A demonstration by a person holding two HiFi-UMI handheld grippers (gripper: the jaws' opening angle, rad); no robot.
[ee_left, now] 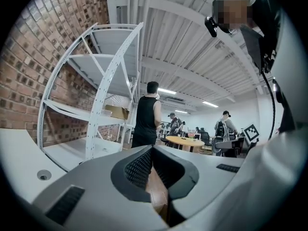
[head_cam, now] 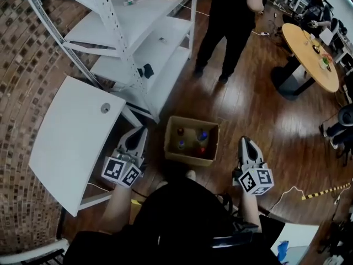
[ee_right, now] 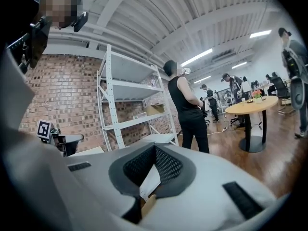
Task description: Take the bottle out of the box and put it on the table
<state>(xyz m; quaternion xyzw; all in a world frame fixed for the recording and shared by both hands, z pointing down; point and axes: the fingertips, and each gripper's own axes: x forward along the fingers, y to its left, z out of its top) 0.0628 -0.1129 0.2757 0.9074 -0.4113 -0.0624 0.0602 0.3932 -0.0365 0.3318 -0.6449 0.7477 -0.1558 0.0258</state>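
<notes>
An open cardboard box (head_cam: 212,130) stands on the wooden floor just ahead of me, with several upright bottles (head_cam: 202,137) in it, their caps red and blue. The left gripper (head_cam: 136,139) hovers to the left of the box, jaws together and nothing between them. On the other side of the box the right gripper (head_cam: 246,146) is shut and empty too. In the left gripper view its tips (ee_left: 153,149) meet and point level across the room; the right gripper (ee_right: 155,147) looks the same in its own view. A white table (head_cam: 66,142) stands at my left.
A white metal shelf rack (head_cam: 138,43) rises behind the table and box. A person in black (head_cam: 229,26) stands beyond the box. A round wooden table (head_cam: 309,54) with seated people is at the far right. A striped cable (head_cam: 325,192) lies on the floor right.
</notes>
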